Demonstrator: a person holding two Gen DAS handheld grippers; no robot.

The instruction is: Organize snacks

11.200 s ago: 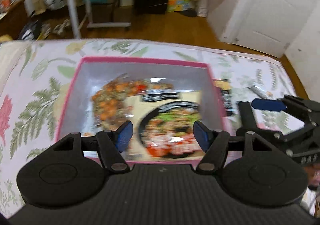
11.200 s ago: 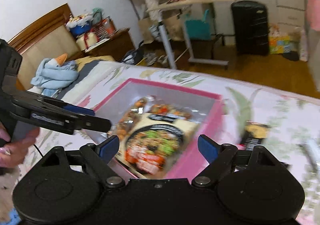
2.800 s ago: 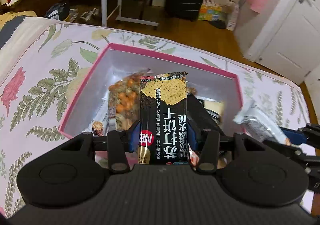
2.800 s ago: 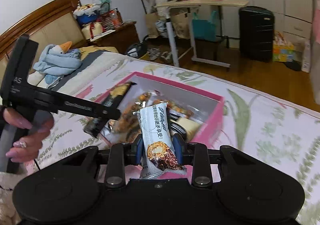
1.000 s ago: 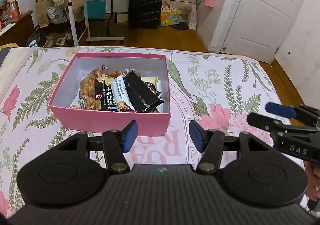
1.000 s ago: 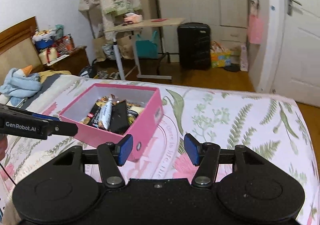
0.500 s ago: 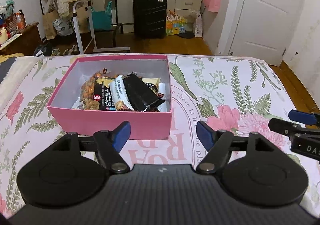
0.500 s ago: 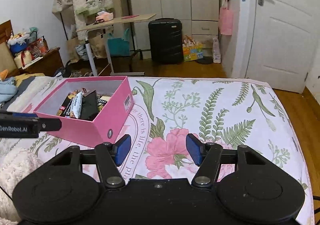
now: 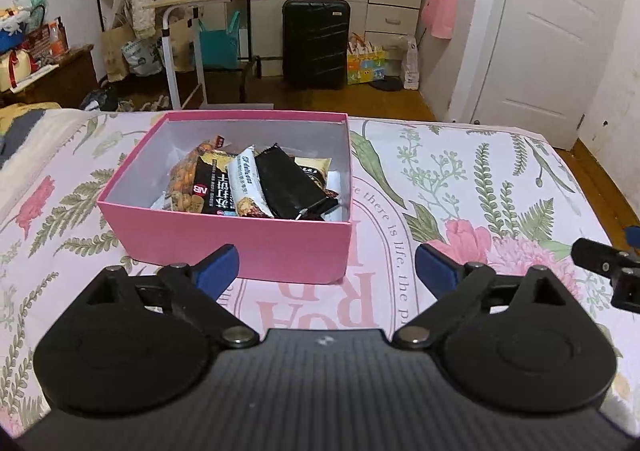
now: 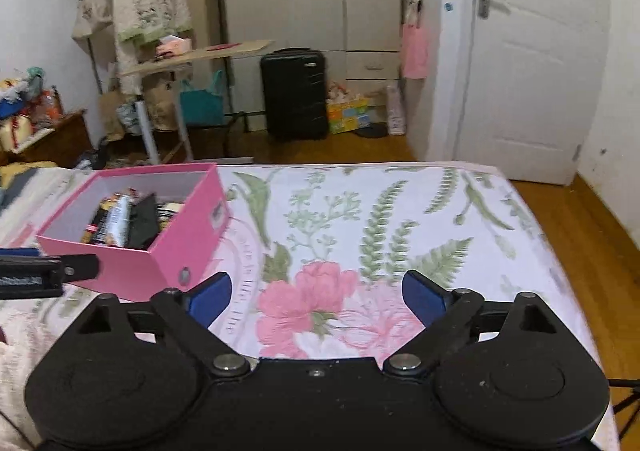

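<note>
The snacks (image 9: pixel 256 187) all lie inside the pink box (image 9: pixel 240 243), which sits on the floral bedspread (image 9: pixel 460 179): a black cracker packet, a white bar wrapper, a long black packet leaning across them toward the box's right wall, and a bag of orange nuts on the left. No wrapper shows on the bedspread around the box, though what lies near the bed's edges is hard to tell through the fisheye.

Just in front of the box's near wall hangs the left tool (image 9: pixel 326 265); its jaws have just been opening and now stand wide with nothing between them. Well to the right of the box is the right tool (image 10: pixel 316 293), its jaws likewise just spread wide and empty.

Judging by this, the packing step looks finished and both tools are backed off. Any next move would call only for a check for stray packets, or tidying the leaning packet flat.
</note>
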